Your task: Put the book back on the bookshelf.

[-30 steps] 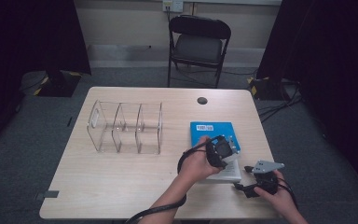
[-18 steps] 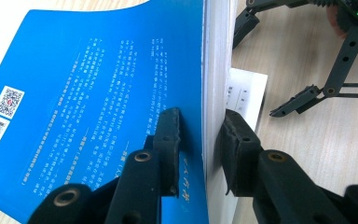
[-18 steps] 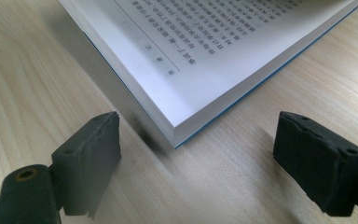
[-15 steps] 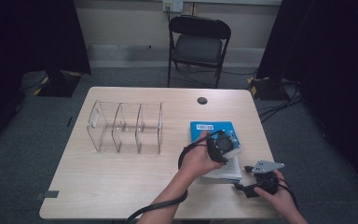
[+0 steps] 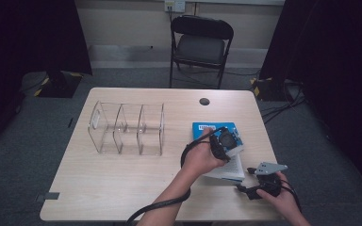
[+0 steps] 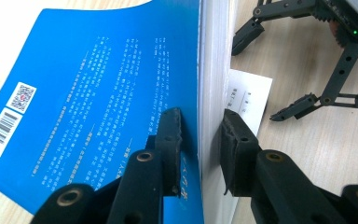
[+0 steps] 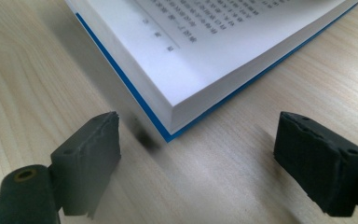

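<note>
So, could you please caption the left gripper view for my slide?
Left gripper shut on part of the blue book; right gripper open beyond.

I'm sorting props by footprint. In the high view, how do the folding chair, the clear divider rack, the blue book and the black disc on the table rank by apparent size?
Largest to smallest:
1. folding chair, though it stands farthest from the camera
2. clear divider rack
3. blue book, partly covered by the left gripper
4. black disc

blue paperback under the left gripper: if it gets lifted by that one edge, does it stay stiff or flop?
Likely flops: the blue paperback has a thin cover that already curves upward. The left gripper is shut on only some of its pages, so the rest, still flat on the table, would probably fan open. The paper looks smooth, so it may slip.
</note>
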`<state>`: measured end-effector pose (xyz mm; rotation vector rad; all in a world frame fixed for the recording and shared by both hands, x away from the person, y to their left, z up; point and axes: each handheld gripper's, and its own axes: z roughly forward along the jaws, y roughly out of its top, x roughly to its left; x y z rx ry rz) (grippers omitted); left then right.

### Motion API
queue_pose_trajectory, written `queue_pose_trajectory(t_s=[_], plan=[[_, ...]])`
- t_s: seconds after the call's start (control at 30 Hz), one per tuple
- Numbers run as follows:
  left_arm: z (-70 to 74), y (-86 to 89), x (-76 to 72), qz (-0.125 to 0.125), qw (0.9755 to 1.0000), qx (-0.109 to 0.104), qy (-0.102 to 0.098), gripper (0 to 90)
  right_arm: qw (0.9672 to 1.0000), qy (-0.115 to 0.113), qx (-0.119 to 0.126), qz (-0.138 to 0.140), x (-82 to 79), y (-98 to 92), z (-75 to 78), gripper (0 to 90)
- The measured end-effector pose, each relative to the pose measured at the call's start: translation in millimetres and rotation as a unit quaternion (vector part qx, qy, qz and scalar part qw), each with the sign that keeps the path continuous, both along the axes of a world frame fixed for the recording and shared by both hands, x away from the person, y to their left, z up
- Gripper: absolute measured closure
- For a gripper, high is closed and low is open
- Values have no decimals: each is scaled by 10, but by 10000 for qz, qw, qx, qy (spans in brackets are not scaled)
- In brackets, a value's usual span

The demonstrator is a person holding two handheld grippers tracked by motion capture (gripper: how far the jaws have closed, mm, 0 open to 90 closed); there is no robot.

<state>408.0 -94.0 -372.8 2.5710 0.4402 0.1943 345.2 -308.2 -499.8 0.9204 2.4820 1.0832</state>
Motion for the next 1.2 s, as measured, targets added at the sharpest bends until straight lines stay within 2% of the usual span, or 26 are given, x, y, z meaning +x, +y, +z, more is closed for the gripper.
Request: queue_pose_trajectory(t_s=[0.3,0.43,0.67,0.73,0.97,1.07,1.2], plan=[[76,12,19,148,9998,-62,70,725,10000,-14,-8,-5,7,52,-2,131],[121,30,26,89,9999,-32,110,726,10000,-2,-17,-39,11,62,1,131],[212,28,37,158,9998,44,123,731,10000,-36,-21,-3,15,73,0,130],[243,26,30,236,9995,14,188,733,10000,-31,-18,25,15,74,1,130],[292,26,25,129,9997,95,187,735,10000,-23,-20,18,18,79,1,130],[330,28,22,189,9995,130,210,737,10000,-62,-26,43,14,80,2,130],[357,40,19,148,9995,189,212,738,10000,-77,-39,5,15,79,4,132]])
